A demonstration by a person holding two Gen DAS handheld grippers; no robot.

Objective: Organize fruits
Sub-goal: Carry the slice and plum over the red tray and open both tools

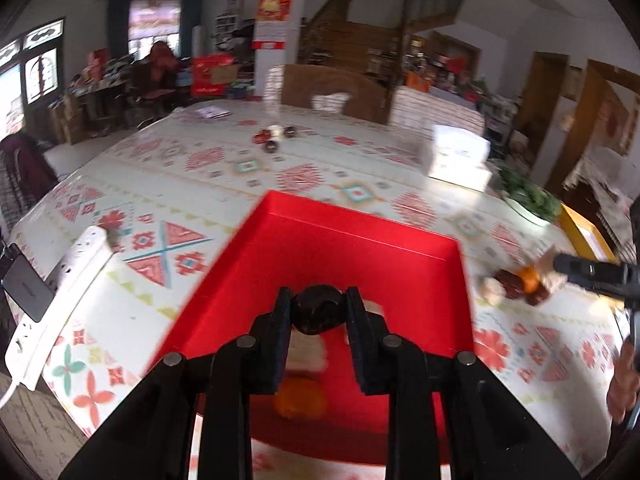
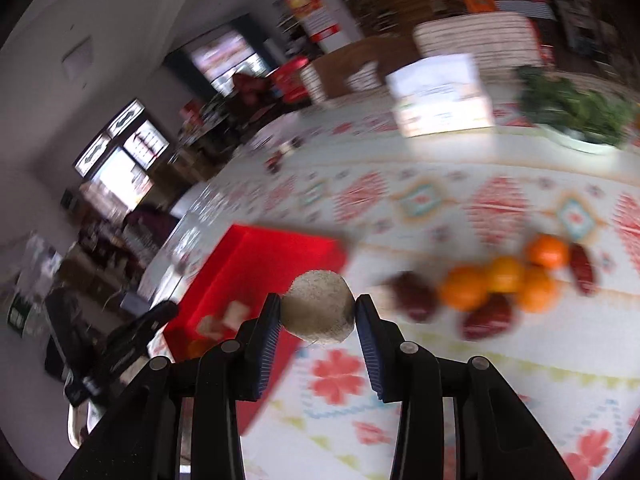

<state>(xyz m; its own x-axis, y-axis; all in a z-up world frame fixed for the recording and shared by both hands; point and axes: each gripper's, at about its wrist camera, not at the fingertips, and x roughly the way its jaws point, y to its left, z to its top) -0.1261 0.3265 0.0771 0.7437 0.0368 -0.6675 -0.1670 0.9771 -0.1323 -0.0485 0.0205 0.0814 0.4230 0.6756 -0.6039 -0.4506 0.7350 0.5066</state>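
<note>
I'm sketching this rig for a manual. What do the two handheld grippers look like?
Both are black, angular linkages with round silver pivot pins. The left gripper has dark, almost black pads on its jaws; the right gripper has ribbed blue pads. No cables or markings show.

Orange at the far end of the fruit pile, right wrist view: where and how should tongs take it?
Grip the far orange across its round middle, coming down from above. Its top and far side look clear, but another orange and a dark red fruit crowd its near and right sides, so a low sideways approach would likely knock them. Blur hides finer detail.
</note>
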